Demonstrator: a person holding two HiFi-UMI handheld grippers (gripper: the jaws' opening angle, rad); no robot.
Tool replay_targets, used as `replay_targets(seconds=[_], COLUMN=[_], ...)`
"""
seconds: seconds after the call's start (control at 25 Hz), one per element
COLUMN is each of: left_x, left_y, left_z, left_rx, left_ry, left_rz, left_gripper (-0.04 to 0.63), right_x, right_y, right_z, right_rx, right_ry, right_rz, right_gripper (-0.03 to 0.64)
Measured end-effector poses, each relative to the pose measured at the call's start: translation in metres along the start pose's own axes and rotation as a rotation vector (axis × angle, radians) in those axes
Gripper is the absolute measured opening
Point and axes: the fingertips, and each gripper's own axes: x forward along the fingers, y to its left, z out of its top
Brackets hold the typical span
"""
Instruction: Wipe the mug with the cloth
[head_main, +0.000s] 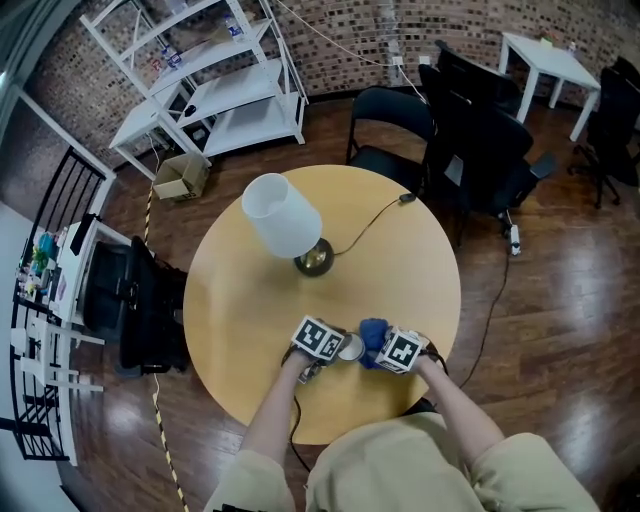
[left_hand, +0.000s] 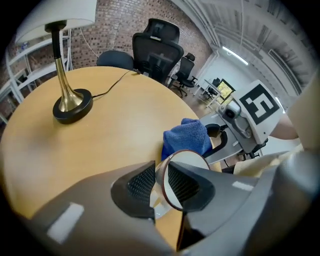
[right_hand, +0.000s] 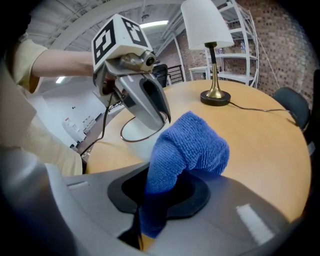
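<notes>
White mug, rim in left gripper

cloth: blue
mug: white, brown rim
table: light wood
lamp: white shade, brass stem, black base
far wall: brown brick

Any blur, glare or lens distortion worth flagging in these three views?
Head view: heavy fisheye curves the shelves and floor; even light, no blur. Left gripper view: black vignette at the corners, the near jaws look soft, the mug rim is sharp. Right gripper view: cloth crisp, ceiling lights blown out, same vignette.
</notes>
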Motion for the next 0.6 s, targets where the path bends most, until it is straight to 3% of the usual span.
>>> replay_targets(seconds=[0.08,0.2,0.28,0.6], left_x=[0.000,-0.003,-0.006,-0.013], left_y=[0.006,0.026,0.035,0.039], left_z=[0.000,-0.007,-0.013,-0.033], left_rx=[-0.049,-0.227,-0.356,-0.682], left_ry=[-0.014,-0.044,-0.079,-0.128], left_rz=[0.021,0.070,0.080,0.177], left_gripper=[0.066,0.047,0.038,0.032], right_x=[0.000,0.000,0.005,0.030], right_y=[0.004,0.019,0.035,0.077], right_z=[0.003,0.006,0.008,0.020], right_rx=[-0.060,-0.153,-0.172,-0.233], right_ry=[0.003,0.010,0.013,0.048], right_rz=[-0.028,-0.050,-0.040,-0.027], right_gripper=[0.077,0.075,0.074,0.074])
